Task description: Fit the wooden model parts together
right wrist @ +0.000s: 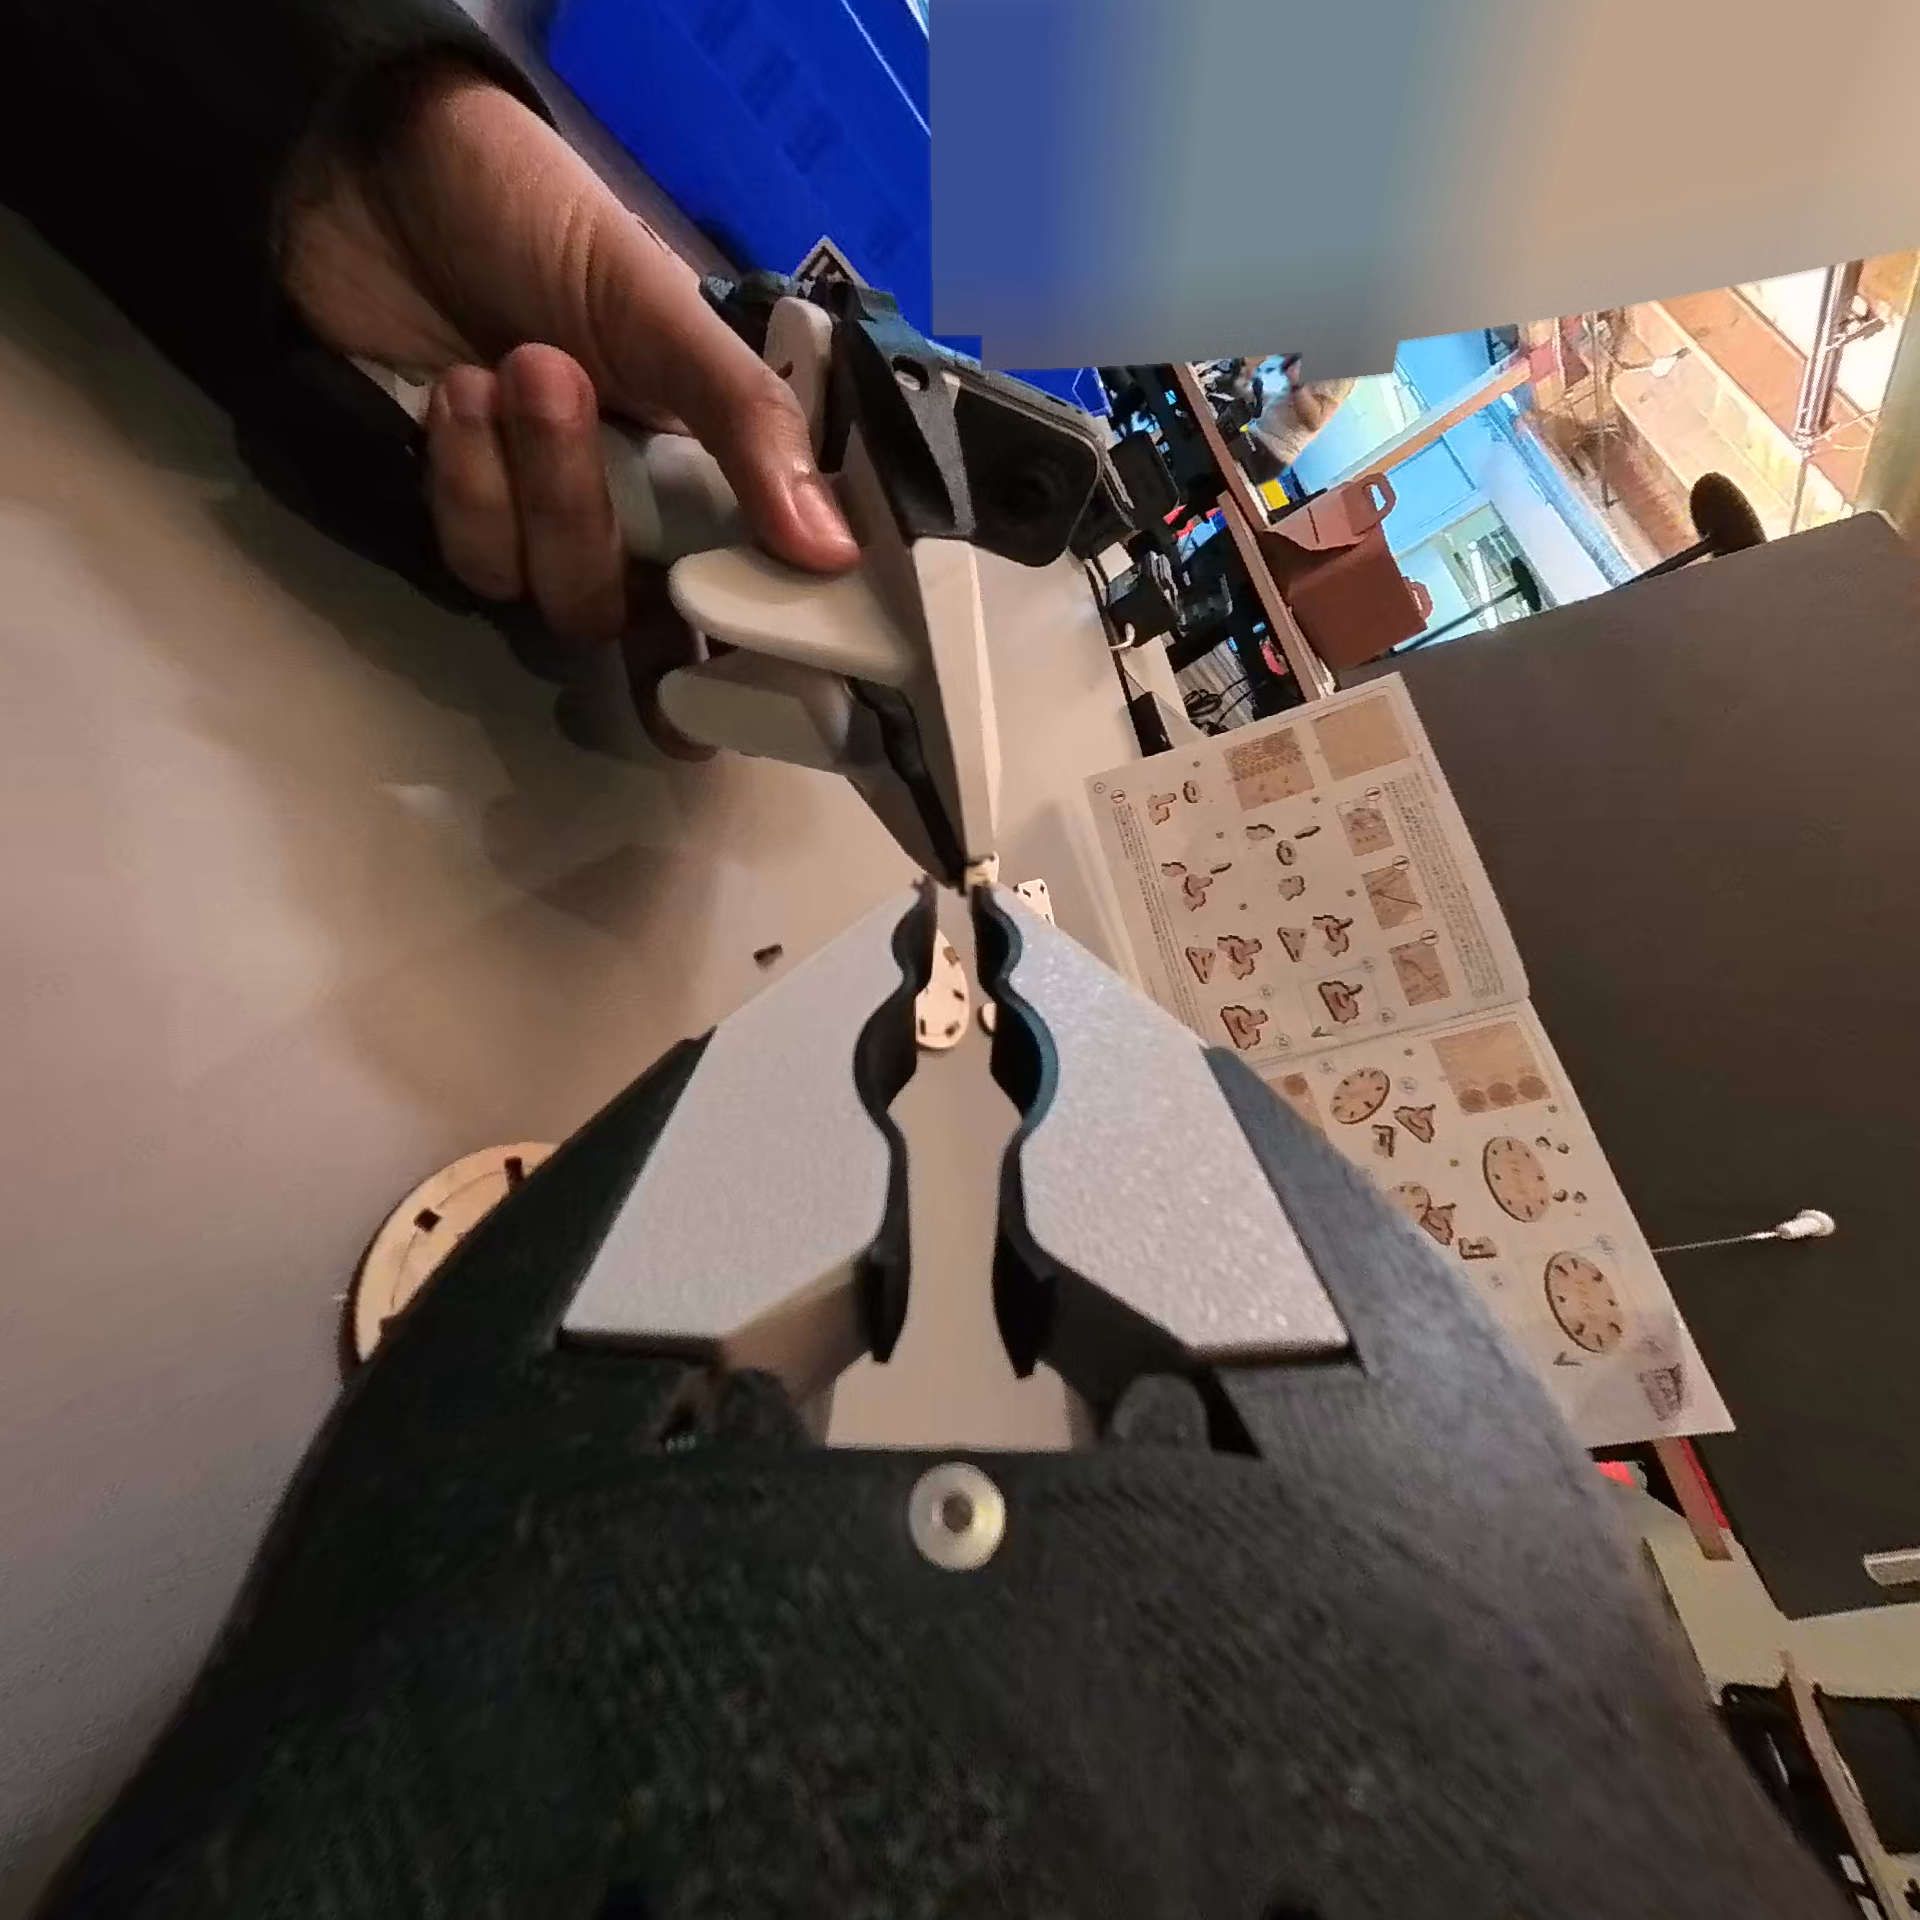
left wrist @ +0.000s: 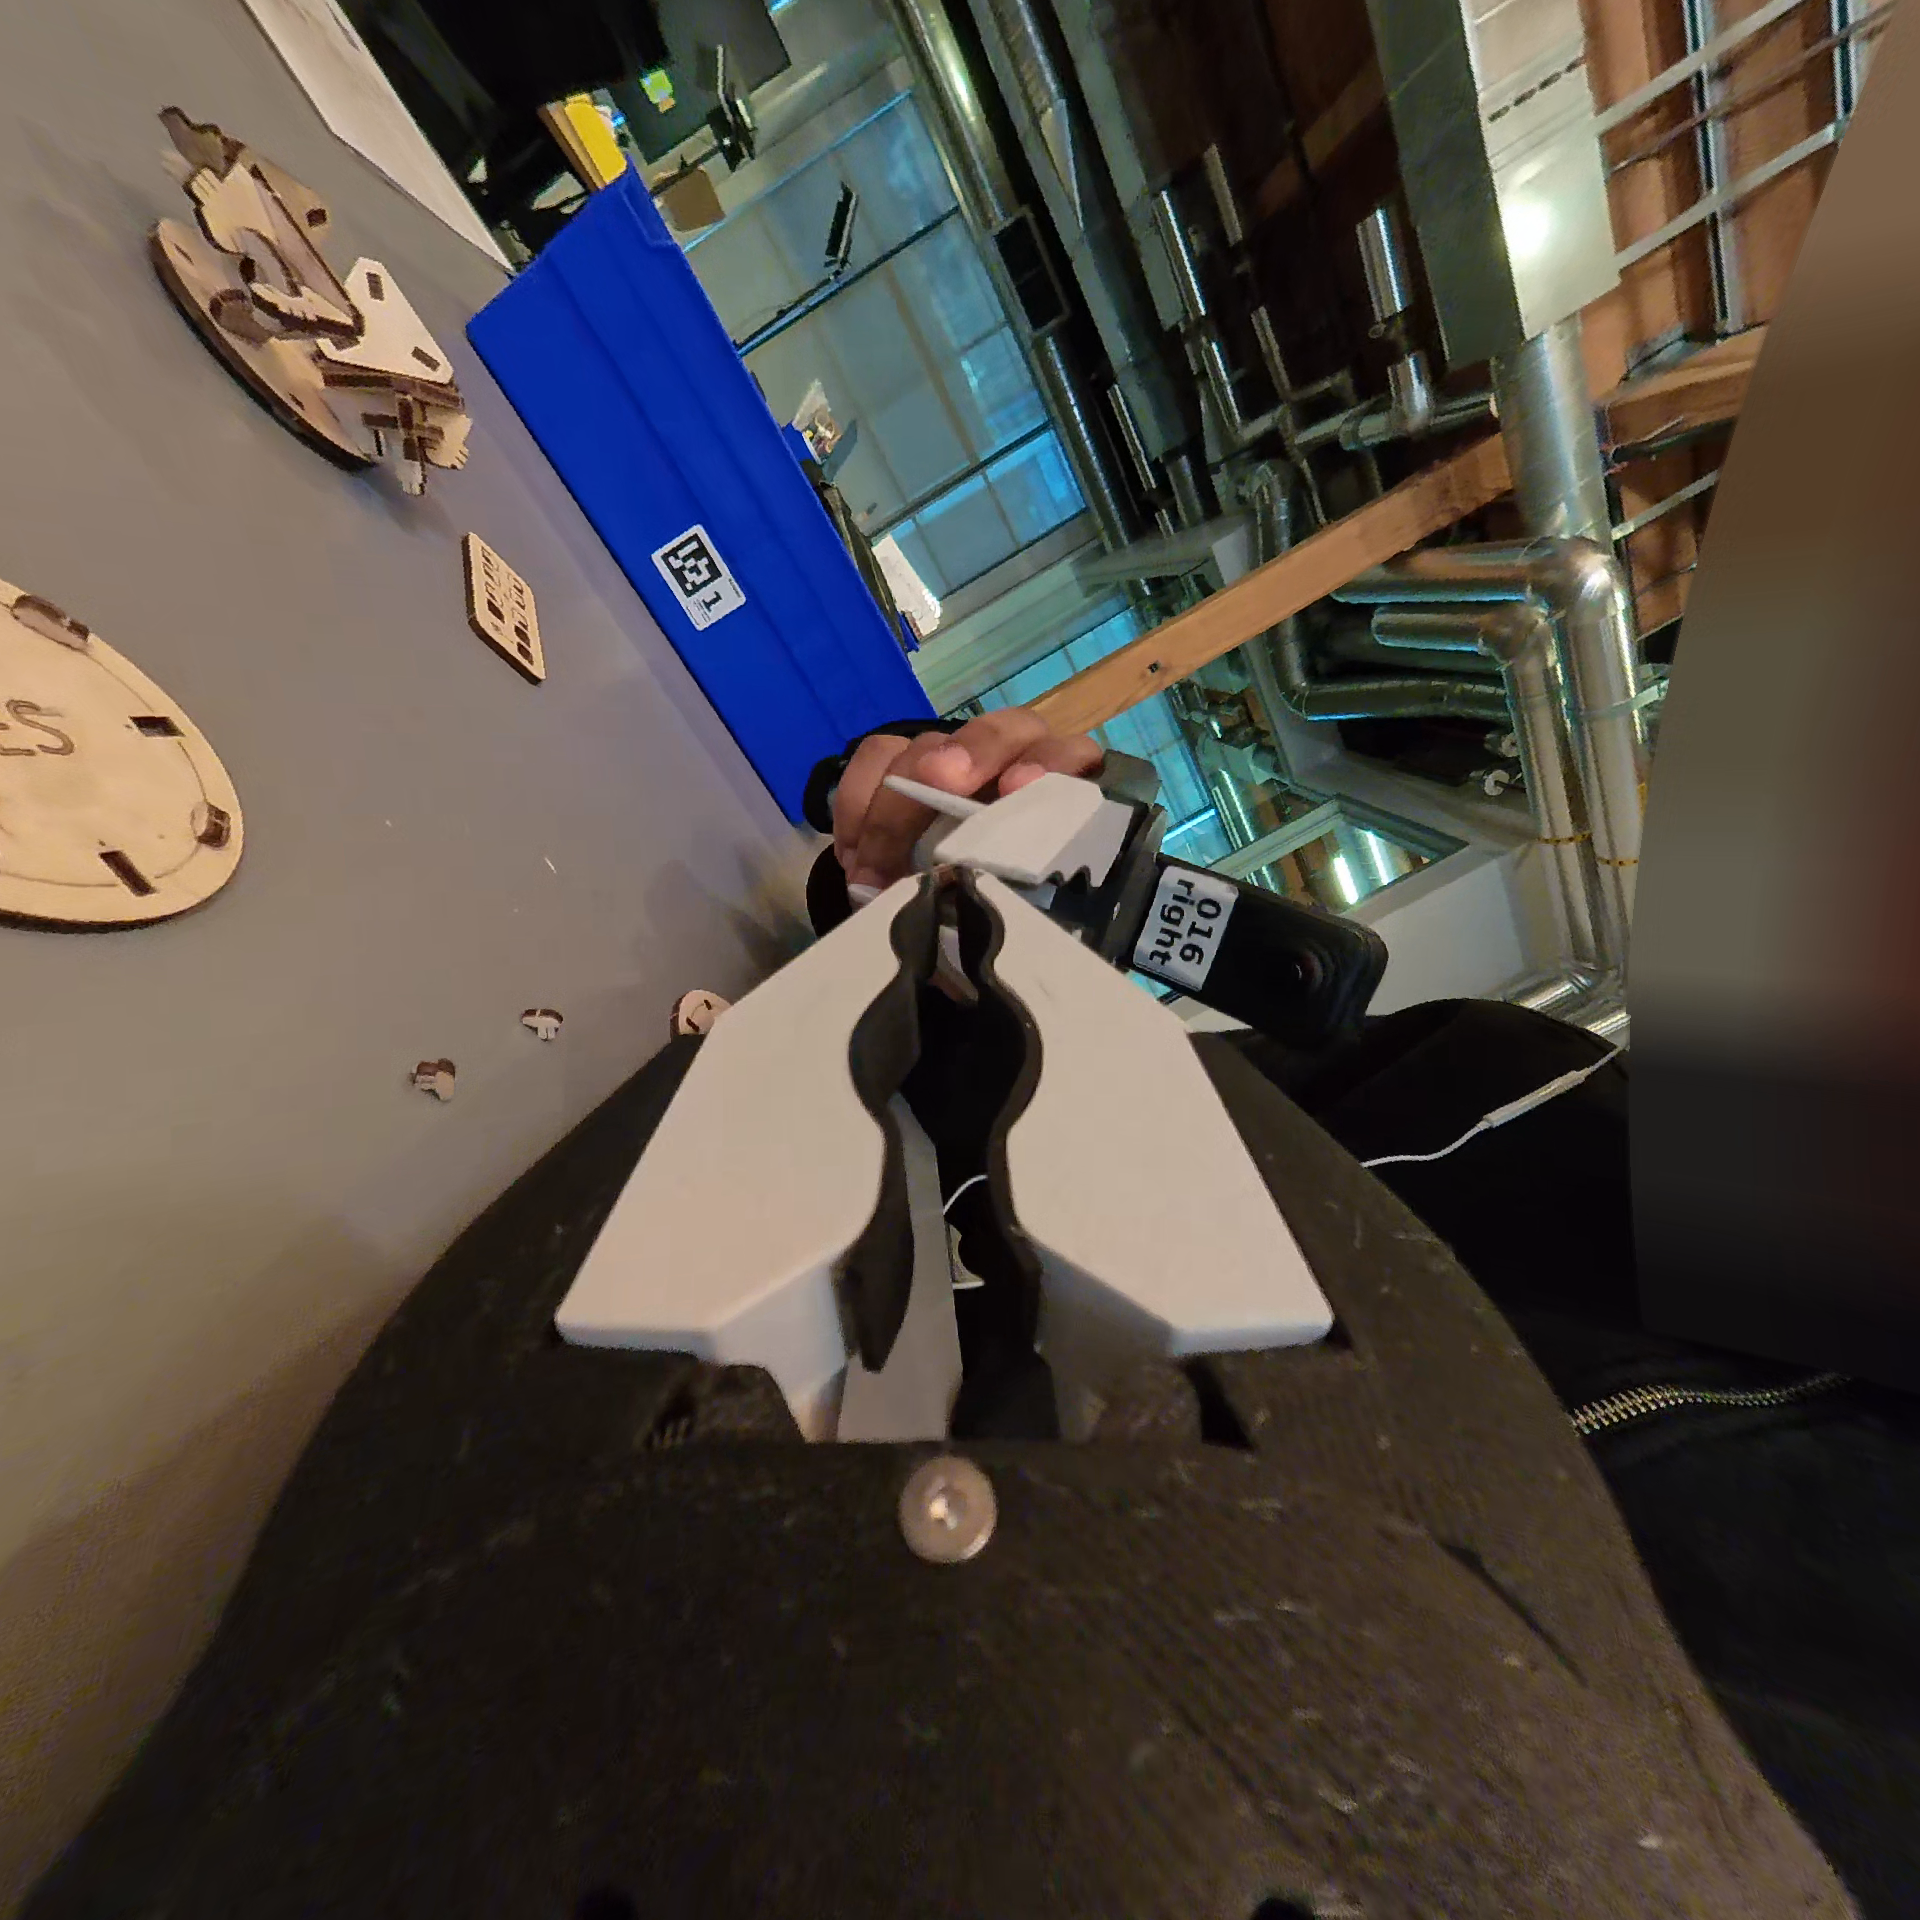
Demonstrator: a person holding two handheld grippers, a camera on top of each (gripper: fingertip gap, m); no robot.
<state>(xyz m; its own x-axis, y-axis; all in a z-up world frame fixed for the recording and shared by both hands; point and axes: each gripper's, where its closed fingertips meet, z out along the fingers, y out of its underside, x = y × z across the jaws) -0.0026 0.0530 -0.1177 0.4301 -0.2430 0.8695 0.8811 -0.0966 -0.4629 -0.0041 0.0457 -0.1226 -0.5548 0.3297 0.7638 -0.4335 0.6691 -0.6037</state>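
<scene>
Fig. My L tongs [right wrist: 971,862] clenched at the very tips on a tiny pale wooden bit [right wrist: 985,869], held in the air above the grey table [left wrist: 416,831]. My R tongs [right wrist: 951,904] meet them tip to tip, jaws a slit apart and pressing on nothing. The bit sits just off the R-hand fingertip [right wrist: 987,920], contact unclear. Below, seen btwn my R fingers: a slotted wooden disc [right wrist: 945,1003]. Instruction sheet [right wrist: 1403,987] to the side, blue bin [left wrist: 665,468] behind. Judgement: the hold is shallow, so steady squeeze, no twist, and line the jaws up square w/ the bit.
</scene>
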